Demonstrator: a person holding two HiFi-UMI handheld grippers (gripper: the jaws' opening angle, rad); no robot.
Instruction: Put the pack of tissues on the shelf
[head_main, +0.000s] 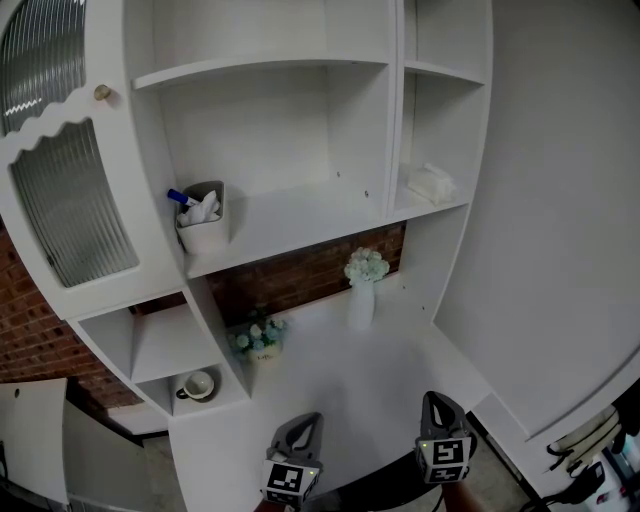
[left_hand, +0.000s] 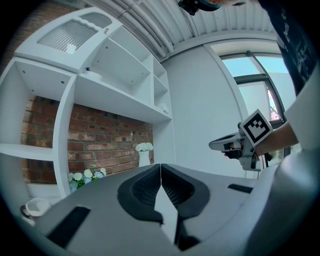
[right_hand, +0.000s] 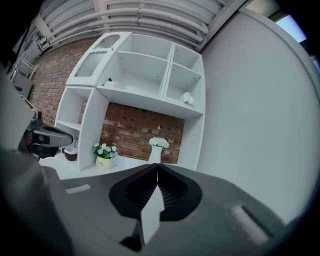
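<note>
The pack of tissues (head_main: 430, 183) is white and lies on the narrow right-hand compartment of the white shelf unit (head_main: 300, 225); the right gripper view shows it small, high up (right_hand: 187, 98). Both grippers hang low over the white counter (head_main: 390, 370), well below and apart from the pack. My left gripper (head_main: 305, 420) has its jaws pressed together with nothing between them (left_hand: 160, 165). My right gripper (head_main: 437, 398) is likewise shut and empty (right_hand: 157, 165). Each gripper appears at the edge of the other's view.
A white holder with a blue pen (head_main: 203, 220) stands on the wide middle shelf. A white vase of flowers (head_main: 363, 285) and a small flower pot (head_main: 258, 340) stand on the counter against the brick wall. A mug (head_main: 197, 385) sits in the lower left cubby. A ribbed-glass door (head_main: 60, 170) hangs at left.
</note>
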